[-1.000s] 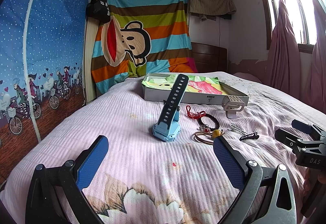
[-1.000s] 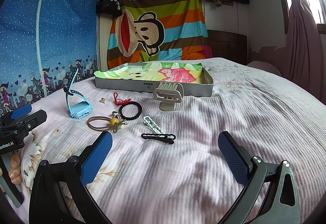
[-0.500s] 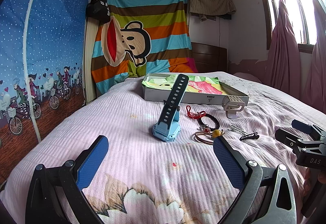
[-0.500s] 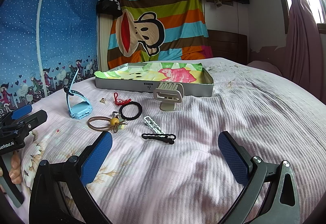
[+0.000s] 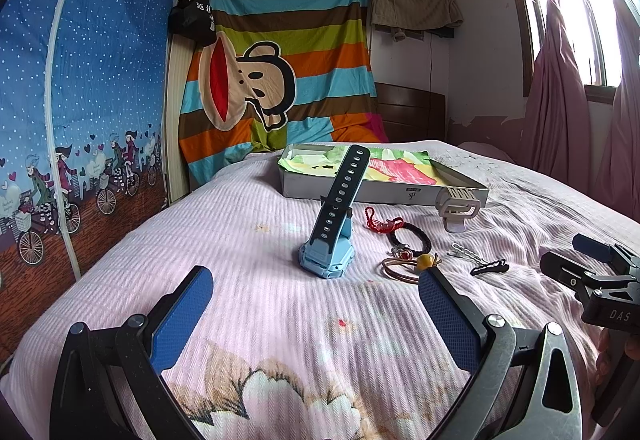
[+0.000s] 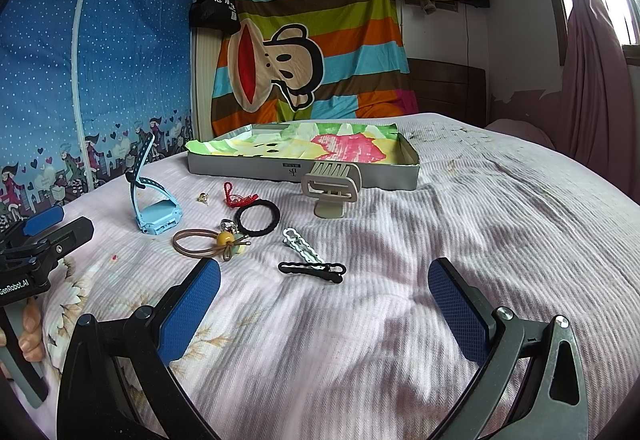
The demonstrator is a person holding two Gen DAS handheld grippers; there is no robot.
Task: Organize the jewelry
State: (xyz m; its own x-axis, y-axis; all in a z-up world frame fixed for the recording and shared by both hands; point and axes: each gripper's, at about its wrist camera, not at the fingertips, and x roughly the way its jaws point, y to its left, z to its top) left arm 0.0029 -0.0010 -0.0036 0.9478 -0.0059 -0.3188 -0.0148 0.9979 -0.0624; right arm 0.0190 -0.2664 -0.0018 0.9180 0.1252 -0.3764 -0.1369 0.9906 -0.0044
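Pale-blue watch, black hair tie, perhaps amber bead.

Bare pink ribbed bedspread right of clutter: wide free lane up to shallow grey cardboard tray; beige plastic claw clip stands just before tray's front wall, blocking middle approach; light-blue watch with upright dark strap tallest obstacle, left of cluster; black braided hair tie, white chain clip, black wavy clip lie low, near together; left side of bed clear.
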